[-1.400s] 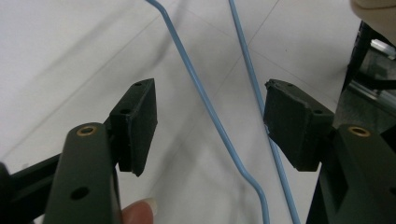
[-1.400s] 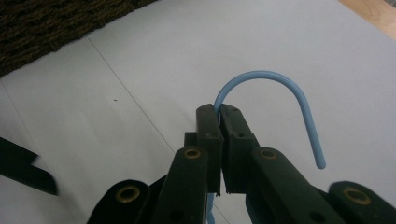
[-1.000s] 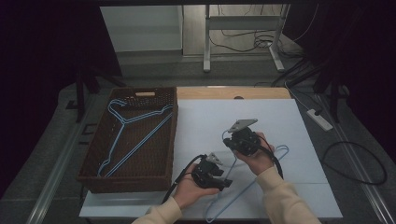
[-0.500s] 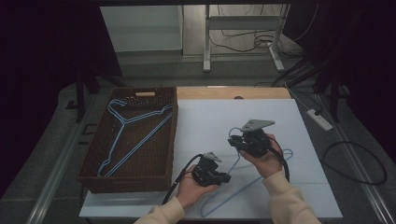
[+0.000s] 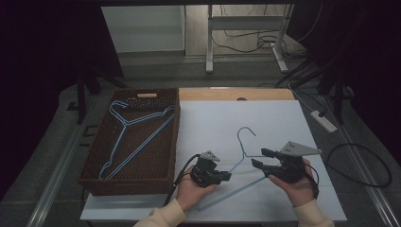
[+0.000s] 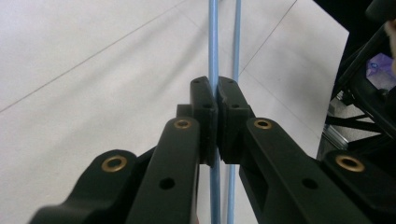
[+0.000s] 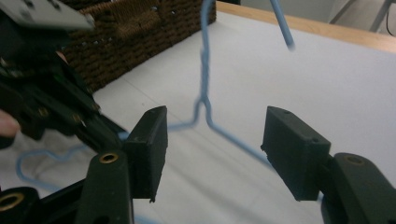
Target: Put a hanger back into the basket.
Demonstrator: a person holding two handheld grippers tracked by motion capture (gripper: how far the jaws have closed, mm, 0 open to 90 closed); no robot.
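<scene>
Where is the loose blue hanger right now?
In the high view, the blue hanger lies on the white table right of the basket, between both grippers.

Black jaws, brass screws, cream sleeves

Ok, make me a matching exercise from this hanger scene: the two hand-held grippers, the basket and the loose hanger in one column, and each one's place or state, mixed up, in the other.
Column one
1. left hand-held gripper
2. right hand-held gripper
3. wicker basket
4. blue wire hanger

Column two
A. jaws apart, nothing between the pads
B. lying on the white table sheet
C. holds two more blue hangers
D. jaws shut on a wire

Pairs: 1-D, 2-A, 3-C, 4-B
</scene>
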